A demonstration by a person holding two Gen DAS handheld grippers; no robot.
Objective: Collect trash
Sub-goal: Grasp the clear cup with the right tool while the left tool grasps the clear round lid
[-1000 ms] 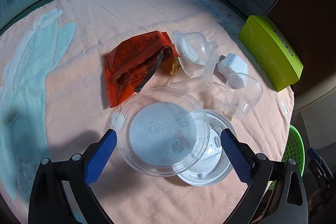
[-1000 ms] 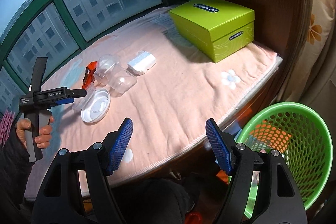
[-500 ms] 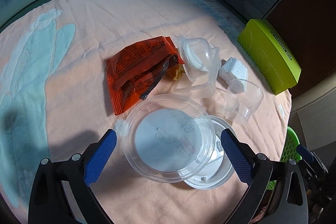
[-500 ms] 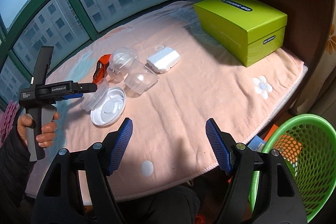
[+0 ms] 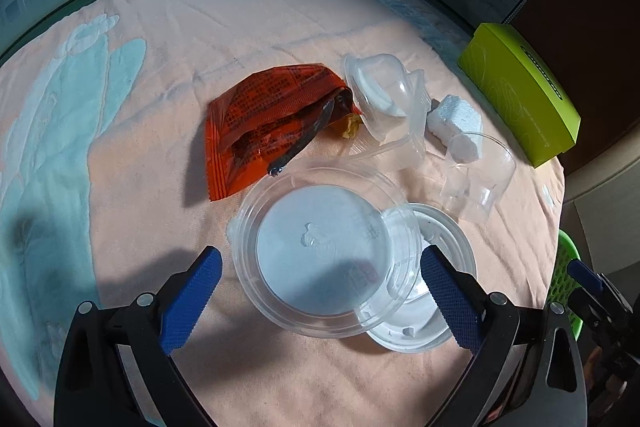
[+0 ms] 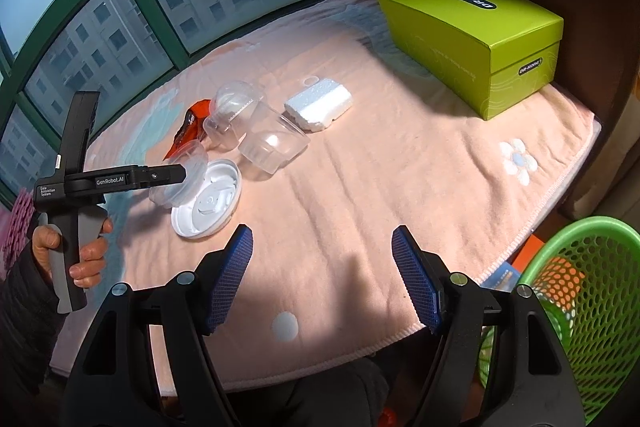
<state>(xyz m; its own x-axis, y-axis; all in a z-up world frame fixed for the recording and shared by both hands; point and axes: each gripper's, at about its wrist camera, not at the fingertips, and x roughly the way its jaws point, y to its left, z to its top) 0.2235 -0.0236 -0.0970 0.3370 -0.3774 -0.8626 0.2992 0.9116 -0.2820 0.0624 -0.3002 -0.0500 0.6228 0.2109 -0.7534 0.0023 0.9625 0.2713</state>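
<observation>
Trash lies on a pink cloth (image 5: 168, 75): a clear round lid (image 5: 324, 251) resting on a white lid (image 5: 432, 323), a red wrapper (image 5: 264, 123), a domed clear cup (image 5: 384, 95), a clear tub (image 5: 476, 175) and a white foam block (image 5: 456, 123). My left gripper (image 5: 320, 299) is open, its fingers on either side of the clear lid, just above it. My right gripper (image 6: 322, 279) is open and empty over the cloth's front edge. The same trash shows in the right wrist view: white lid (image 6: 208, 203), foam block (image 6: 320, 103).
A green mesh basket (image 6: 576, 307) stands on the floor at the right, below the cloth's edge. A lime-green box (image 6: 472, 39) sits at the back right of the cloth. Windows run along the far side.
My left gripper has come slightly closer to the clear lid. My right gripper has moved from beside the basket over the cloth's front edge, toward the trash.
</observation>
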